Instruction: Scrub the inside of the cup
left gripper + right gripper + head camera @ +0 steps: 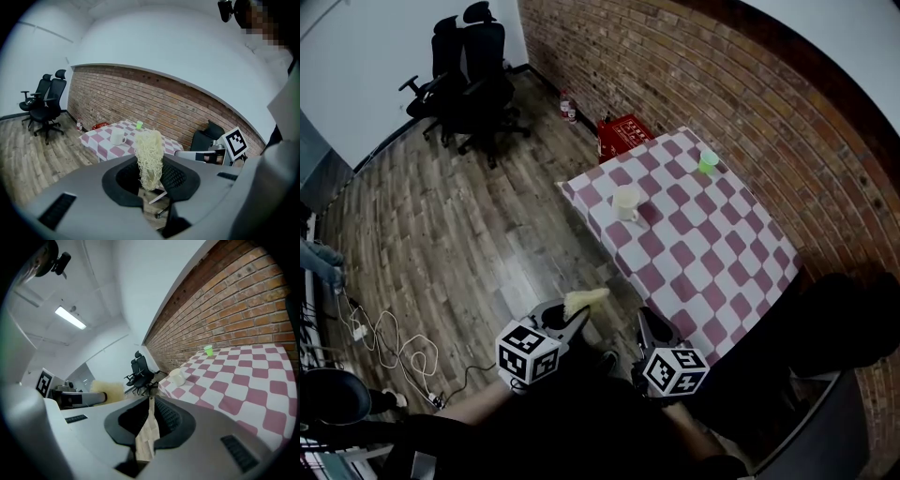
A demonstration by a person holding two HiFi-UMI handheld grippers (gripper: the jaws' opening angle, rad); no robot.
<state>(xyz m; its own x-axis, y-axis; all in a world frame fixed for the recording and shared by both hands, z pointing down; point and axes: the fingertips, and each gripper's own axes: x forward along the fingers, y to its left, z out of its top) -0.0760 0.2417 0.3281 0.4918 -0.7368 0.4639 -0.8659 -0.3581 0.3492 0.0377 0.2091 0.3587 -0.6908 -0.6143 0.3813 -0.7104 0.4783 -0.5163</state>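
The white cup [625, 202] with a handle stands upright on the pink-and-white checkered table [703, 253], far ahead of both grippers. My left gripper [577, 320] is shut on a pale yellow loofah scrubber [587, 300], which sticks up out of the jaws [149, 157]. My right gripper [646, 321] is held beside it, shut and holding nothing; only a thin sliver of floor shows between its jaws [150, 401]. Both grippers hover over the wooden floor, short of the table's near edge. The cup [117, 136] [176, 377] is small in both gripper views, and its inside is hidden.
A small green cup [708, 162] stands near the table's far corner by the brick wall [750, 84]. A red crate [624, 131] and bottles [568, 105] sit on the floor beyond the table. Black office chairs [473, 80] are far left, and cables [389, 342] lie on the floor.
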